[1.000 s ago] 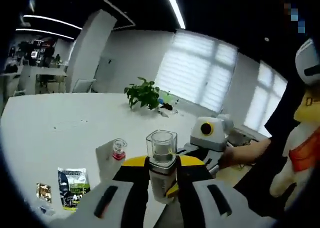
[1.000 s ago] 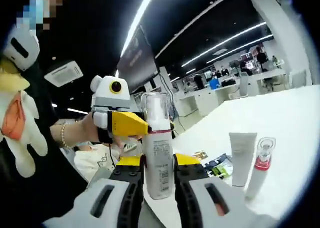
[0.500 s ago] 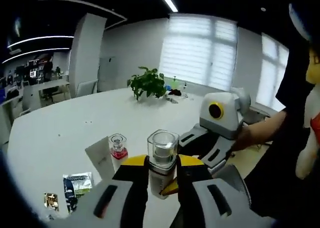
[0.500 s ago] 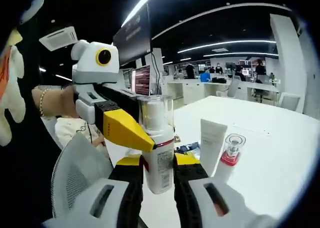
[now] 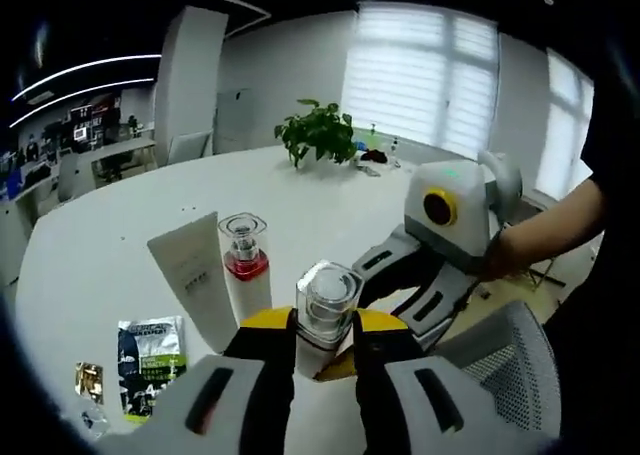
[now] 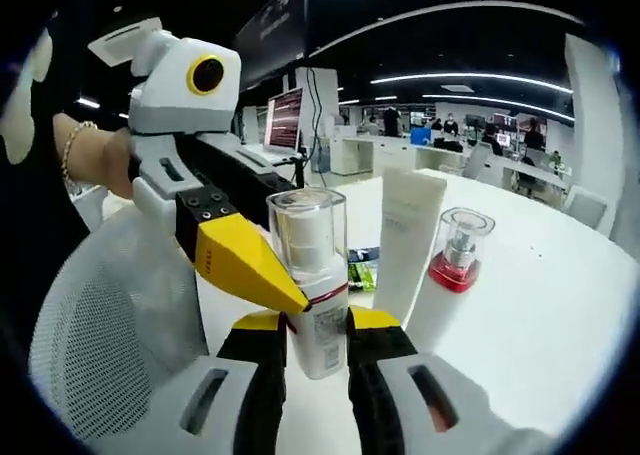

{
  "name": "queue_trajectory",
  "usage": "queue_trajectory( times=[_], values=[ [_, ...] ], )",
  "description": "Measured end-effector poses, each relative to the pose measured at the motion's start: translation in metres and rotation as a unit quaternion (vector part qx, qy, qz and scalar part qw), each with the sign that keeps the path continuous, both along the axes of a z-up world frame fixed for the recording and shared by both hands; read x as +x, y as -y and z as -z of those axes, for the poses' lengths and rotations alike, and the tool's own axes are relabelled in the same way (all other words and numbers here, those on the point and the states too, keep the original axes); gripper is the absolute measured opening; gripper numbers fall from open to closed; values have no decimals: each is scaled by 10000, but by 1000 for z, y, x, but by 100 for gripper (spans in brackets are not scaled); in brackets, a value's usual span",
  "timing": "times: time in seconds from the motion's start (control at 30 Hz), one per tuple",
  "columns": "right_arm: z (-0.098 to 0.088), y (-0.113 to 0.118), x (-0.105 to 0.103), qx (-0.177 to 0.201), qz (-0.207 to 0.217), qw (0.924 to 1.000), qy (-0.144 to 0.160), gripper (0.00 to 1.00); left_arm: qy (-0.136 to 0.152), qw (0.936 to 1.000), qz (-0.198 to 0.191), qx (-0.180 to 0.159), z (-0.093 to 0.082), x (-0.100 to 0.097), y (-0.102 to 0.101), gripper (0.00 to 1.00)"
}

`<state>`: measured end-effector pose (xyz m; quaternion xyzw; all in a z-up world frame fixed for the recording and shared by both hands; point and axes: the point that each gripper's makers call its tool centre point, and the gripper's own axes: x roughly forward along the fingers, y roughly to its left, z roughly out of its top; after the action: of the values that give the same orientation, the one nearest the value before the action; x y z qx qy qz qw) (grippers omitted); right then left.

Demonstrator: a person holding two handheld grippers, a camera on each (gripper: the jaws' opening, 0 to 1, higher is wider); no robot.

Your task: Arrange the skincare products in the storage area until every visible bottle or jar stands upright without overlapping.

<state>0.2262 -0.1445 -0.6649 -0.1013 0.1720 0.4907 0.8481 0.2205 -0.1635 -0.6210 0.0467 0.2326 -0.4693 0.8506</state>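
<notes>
A white pump bottle with a clear cap (image 5: pixel 325 310) stands upright between the jaws of my left gripper (image 5: pixel 325 337), which is shut on its body. My right gripper (image 6: pixel 315 337) is shut on the same bottle (image 6: pixel 312 275) from the opposite side. Its dark fingers (image 5: pixel 385 263) reach in from the right in the left gripper view. The left gripper's yellow finger (image 6: pixel 248 267) lies against the bottle in the right gripper view. Close beside the bottle stand a white tube (image 5: pixel 195 285) (image 6: pixel 405 240) and a clear pump bottle with a red collar (image 5: pixel 245 265) (image 6: pixel 452 273), both upright.
The white table (image 5: pixel 110 225) stretches far behind. Flat sachets (image 5: pixel 148 360) (image 6: pixel 362 268) lie on it near the tube, a small one (image 5: pixel 88 380) beside them. A potted plant (image 5: pixel 320 130) stands at the far edge. A grey mesh chair (image 5: pixel 500 365) (image 6: pixel 100 315) is close by.
Both grippers have come down and closer to the table with the bottle held between them. The tube and the red-collared bottle now look larger and nearer.
</notes>
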Motion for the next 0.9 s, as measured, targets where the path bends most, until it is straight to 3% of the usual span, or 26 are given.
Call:
queue_trajectory(
  times=[0.43,0.77,0.9],
  values=[
    [44,13,15,-144,222,9996,-118,23,-141,9991,-9,400,48,17,11,16],
    [56,14,23,-233,193,9993,-216,23,-254,9986,-10,472,61,23,14,17],
    [55,14,28,-184,251,9990,-321,23,-231,9989,-56,402,59,26,14,17]
  ],
)
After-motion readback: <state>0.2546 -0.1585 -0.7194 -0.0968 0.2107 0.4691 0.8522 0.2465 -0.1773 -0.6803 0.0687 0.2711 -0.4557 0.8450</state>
